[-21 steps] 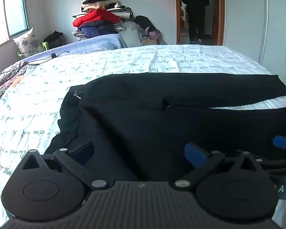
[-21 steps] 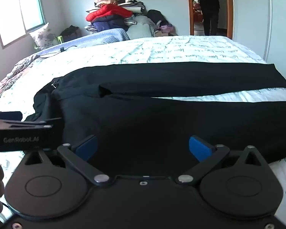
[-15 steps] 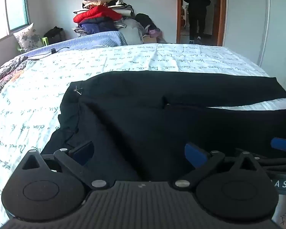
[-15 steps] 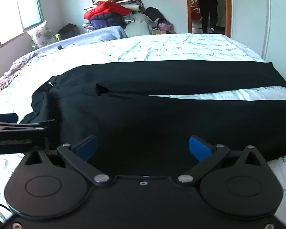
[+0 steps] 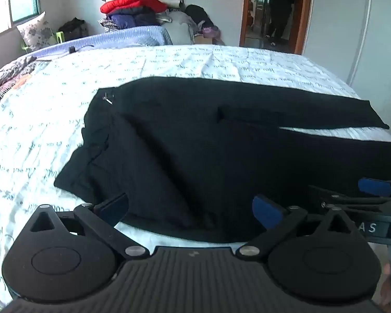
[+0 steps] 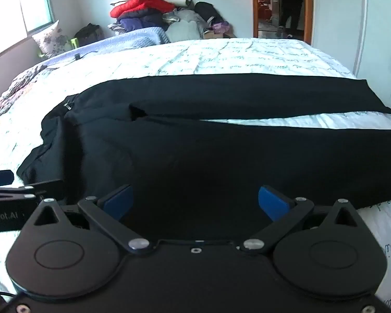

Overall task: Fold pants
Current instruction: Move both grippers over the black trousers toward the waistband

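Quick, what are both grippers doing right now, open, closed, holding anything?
Left gripper: open, holding nothing, at the near edge of the black pants.
Right gripper: open, holding nothing, over the pants.

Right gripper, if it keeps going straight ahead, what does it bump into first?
Probably the black pants: the right gripper, jaws open, points at their near leg on the bed. Depth is unclear.

A bedroom in a home. A wide bed with a white sheet printed in handwriting fills the room, with a floral pillow under a window at the far left. Folded coats and clothes are piled against the far wall, beside a wooden-framed doorway where a person in dark clothes stands.
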Demonstrator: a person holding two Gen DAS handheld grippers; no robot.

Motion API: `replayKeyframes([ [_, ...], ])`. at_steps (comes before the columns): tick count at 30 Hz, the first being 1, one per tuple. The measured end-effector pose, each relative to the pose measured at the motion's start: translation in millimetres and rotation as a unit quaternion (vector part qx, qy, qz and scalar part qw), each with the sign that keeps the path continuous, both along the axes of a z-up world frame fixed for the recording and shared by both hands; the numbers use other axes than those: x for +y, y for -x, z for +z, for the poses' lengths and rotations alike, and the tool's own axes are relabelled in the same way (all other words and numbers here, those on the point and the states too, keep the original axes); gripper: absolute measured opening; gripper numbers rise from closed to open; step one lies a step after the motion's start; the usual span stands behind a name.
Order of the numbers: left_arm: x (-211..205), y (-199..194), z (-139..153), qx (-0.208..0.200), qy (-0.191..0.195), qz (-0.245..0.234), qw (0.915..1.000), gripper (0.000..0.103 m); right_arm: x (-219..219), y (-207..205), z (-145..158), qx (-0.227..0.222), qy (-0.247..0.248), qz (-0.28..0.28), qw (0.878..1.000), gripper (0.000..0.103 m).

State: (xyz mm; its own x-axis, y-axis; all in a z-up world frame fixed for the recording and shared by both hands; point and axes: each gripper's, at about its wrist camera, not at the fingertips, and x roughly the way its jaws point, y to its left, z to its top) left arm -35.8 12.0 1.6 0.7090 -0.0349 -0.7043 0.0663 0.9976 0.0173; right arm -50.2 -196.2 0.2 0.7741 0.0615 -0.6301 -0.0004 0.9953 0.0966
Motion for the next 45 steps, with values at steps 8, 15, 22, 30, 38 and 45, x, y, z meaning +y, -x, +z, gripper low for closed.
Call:
replayKeyframes([
  [8, 7.3, 13.9, 2.5, 0.002, 0.009, 0.005, 0.9999, 0.103, 6.1, 13.6, 1.5, -0.002, 0.01, -0.001, 1.0, 0.103],
  [15, 7.7, 31.1, 6.0, -0.005, 0.01, 0.001, 0.9999, 0.103, 4.8, 28.2, 7.4, -0.015, 0.014, -0.009, 1.0, 0.103],
  [22, 11.5, 36.0, -2.3, 0.013, 0.01, -0.006, 0.9998, 0.102, 7.0, 34.4, 8.3, -0.021, 0.013, -0.009, 1.0, 0.103],
  [30, 16.2, 28.5, -11.6, 0.035, 0.001, 0.012, 0.9993, 0.102, 10.7, 28.4, 8.6, -0.024, 0.013, 0.003, 1.0, 0.103],
  [38, 16.7, 17.9, -20.1, 0.059, 0.003, 0.025, 0.9979, 0.101, 7.2, 19.5, 0.7, -0.015, 0.007, 0.006, 1.0, 0.103],
  [45, 20.8, 1.5, -56.1, 0.152, 0.022, 0.033, 0.9876, 0.103, 6.2, 11.0, -5.6, -0.006, -0.004, 0.019, 1.0, 0.103],
])
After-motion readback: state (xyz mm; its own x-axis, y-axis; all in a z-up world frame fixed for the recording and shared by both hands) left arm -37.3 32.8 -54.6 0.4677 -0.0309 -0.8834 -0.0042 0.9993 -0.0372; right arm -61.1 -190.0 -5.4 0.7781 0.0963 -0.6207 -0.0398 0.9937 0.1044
